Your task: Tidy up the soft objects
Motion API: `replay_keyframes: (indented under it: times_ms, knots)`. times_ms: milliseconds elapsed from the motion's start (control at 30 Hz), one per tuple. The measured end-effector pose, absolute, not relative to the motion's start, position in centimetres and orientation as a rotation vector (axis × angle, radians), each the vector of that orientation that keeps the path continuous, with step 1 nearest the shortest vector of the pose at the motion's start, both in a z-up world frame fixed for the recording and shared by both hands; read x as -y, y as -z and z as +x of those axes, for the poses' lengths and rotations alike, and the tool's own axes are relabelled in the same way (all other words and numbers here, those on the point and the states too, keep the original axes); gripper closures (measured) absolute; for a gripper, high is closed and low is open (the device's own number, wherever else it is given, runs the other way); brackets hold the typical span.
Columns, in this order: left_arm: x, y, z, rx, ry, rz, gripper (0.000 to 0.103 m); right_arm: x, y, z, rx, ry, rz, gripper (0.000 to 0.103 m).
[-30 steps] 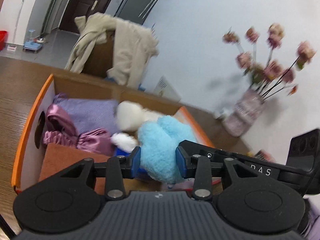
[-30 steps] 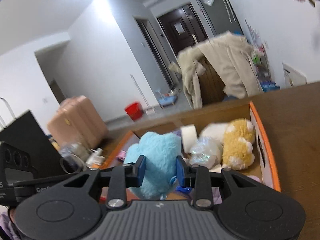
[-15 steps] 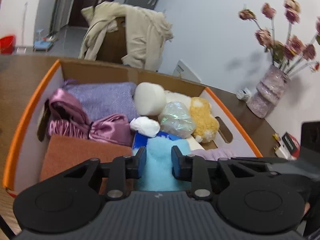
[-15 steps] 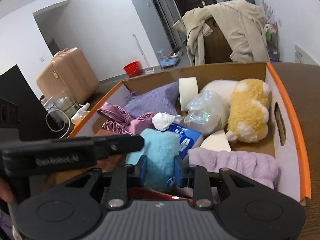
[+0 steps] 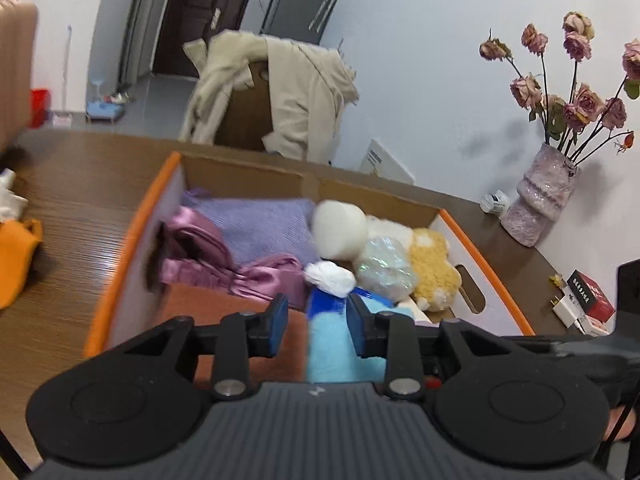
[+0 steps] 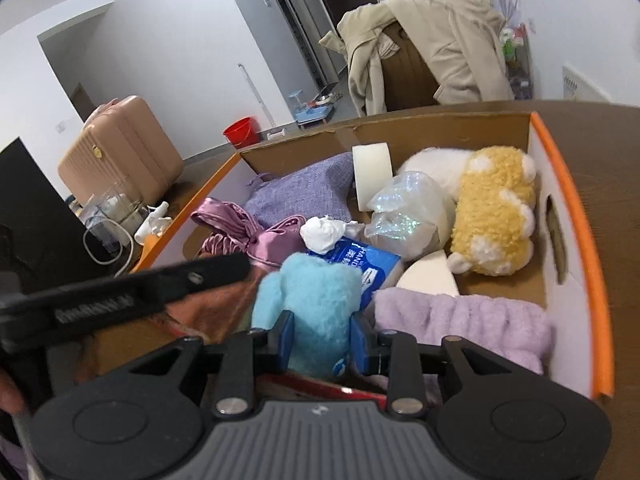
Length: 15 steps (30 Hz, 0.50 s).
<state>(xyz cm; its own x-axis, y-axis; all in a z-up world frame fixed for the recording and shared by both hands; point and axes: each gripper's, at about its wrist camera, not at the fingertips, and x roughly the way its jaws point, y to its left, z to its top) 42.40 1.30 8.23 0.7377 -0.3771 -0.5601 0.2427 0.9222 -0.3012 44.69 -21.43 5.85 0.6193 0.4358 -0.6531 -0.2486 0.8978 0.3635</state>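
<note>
Blue plush toy [image 6: 316,300] sits low at the near end of the cardboard box [image 6: 576,208], wedged between a rust-brown cloth [image 5: 224,312] on one side and a lilac fluffy towel [image 6: 460,320] on the other. A blue tissue pack [image 6: 366,260] lies just behind it.

Right tongs [image 6: 322,340]: both blue pads pressed into the plush, fur bulging around them. Gripping the toy.

Left tongs [image 5: 316,330]: jaws opening. In the left wrist view the plush lies between them, against the right-hand pad only; clear gap to the other pad. Not gripping. The body of this tool crosses the right wrist view as a dark bar, close beside the toy.

Rest of box, going back: white crumpled wad [image 6: 322,234], iridescent bag [image 6: 408,212], yellow-and-white plush [image 6: 494,216], pale wedge sponge [image 6: 430,278], white roll [image 6: 372,166], purple satin pieces [image 6: 248,236], lavender knit pouch [image 6: 304,192]. Box stands on a wood counter [image 5: 80,200]; vase of dried roses [image 5: 540,196] off to one side.

Risks, as judged:
- Toy is springy. If the right tongs let go before it is seated, it may spring up or tip onto the towel.
- Fur could drag on a pad as the tongs pull away and lift the toy with it.
- The two tools sit close together over a crowded box; a sideways withdrawal could knock the wad or tissue pack.
</note>
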Motion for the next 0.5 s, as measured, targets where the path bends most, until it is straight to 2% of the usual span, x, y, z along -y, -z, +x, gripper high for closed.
replay_keyframes:
  times_ms: [67, 133, 267, 367, 433, 467, 500]
  knots:
    - [-2.0, -8.9, 41.2, -0.650, 0.325, -0.205, 0.069, 22.0, -6.9, 43.5, -0.786, -0.385, 0.255, 0.073]
    - [-2.6, -9.6, 39.9, -0.633, 0.297, -0.187, 0.065, 22.9, -8.2, 42.4, -0.746, -0.357, 0.263, 0.068]
    - [-3.6, -11.0, 37.6, -0.592, 0.258, -0.148, 0.049, 25.0, -11.4, 39.6, -0.673, -0.290, 0.233, 0.060]
    - [-4.0, -11.9, 35.7, -0.546, 0.221, -0.106, 0.034, 26.8, -13.2, 37.1, -0.625, -0.231, 0.221, 0.050]
    - [-4.1, -12.2, 34.2, -0.508, 0.200, -0.069, 0.028, 27.7, -13.9, 35.2, -0.587, -0.202, 0.208, 0.042]
    - [-4.0, -12.2, 33.4, -0.493, 0.184, -0.053, 0.020, 28.0, -14.1, 33.8, -0.556, -0.183, 0.200, 0.038]
    - [-4.0, -12.2, 32.7, -0.477, 0.167, -0.045, 0.016, 28.3, -14.1, 32.5, -0.523, -0.166, 0.194, 0.028]
